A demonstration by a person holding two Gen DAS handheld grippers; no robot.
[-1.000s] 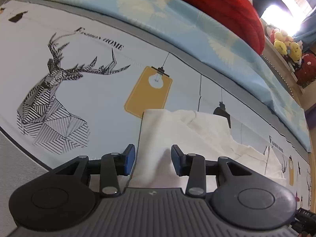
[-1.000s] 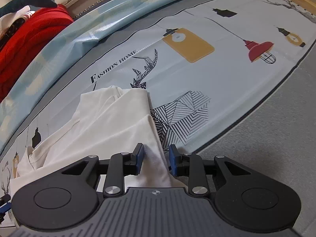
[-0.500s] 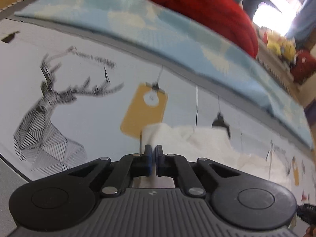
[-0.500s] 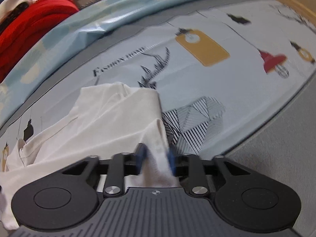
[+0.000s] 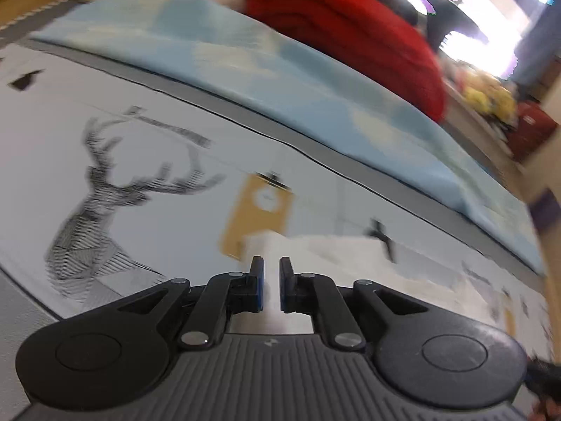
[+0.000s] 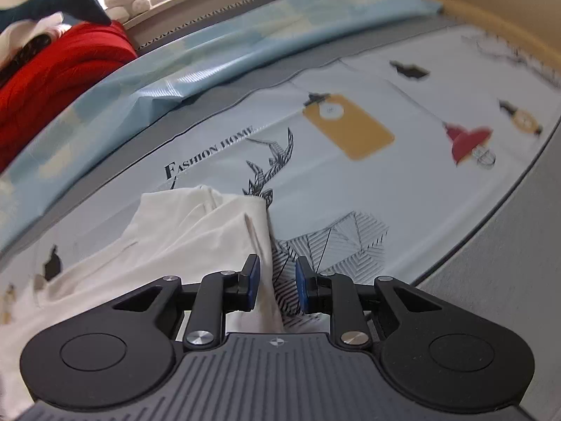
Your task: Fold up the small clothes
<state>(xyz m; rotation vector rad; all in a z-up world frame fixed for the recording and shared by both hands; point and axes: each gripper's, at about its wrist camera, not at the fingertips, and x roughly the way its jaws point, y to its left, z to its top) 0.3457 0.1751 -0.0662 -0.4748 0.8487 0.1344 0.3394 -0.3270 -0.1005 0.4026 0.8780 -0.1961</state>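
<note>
The white garment (image 6: 182, 238) is laid flat on the printed sheet (image 6: 385, 189), just in front of both grippers. In the right wrist view its long side is stretched from the gripper's fingertips away to the left, and one short edge is pointed up toward the words "FASHION HOME" (image 6: 210, 154). In the left wrist view the white garment (image 5: 336, 259) is seen running from the fingertips off to the right, but the picture is blurred.

A raised fold of the cloth is found between the pads of the right gripper (image 6: 277, 280). The jaws were nearly closed on it half a second ago and have just been opened wider; now a gap is seen on each side of the fold, so the cloth is not squeezed.

The left gripper (image 5: 270, 280) was shut tight half a second ago and has just been opened a little. White cloth is seen in the thin gap, but whether it is pinched cannot be told through the blur. More of the deer picture (image 5: 105, 210) and the yellow tag (image 5: 259, 214) is seen beyond this gripper than before.

Farther off, a light blue blanket (image 6: 182, 70) and a red blanket (image 6: 52, 80) are piled.
</note>
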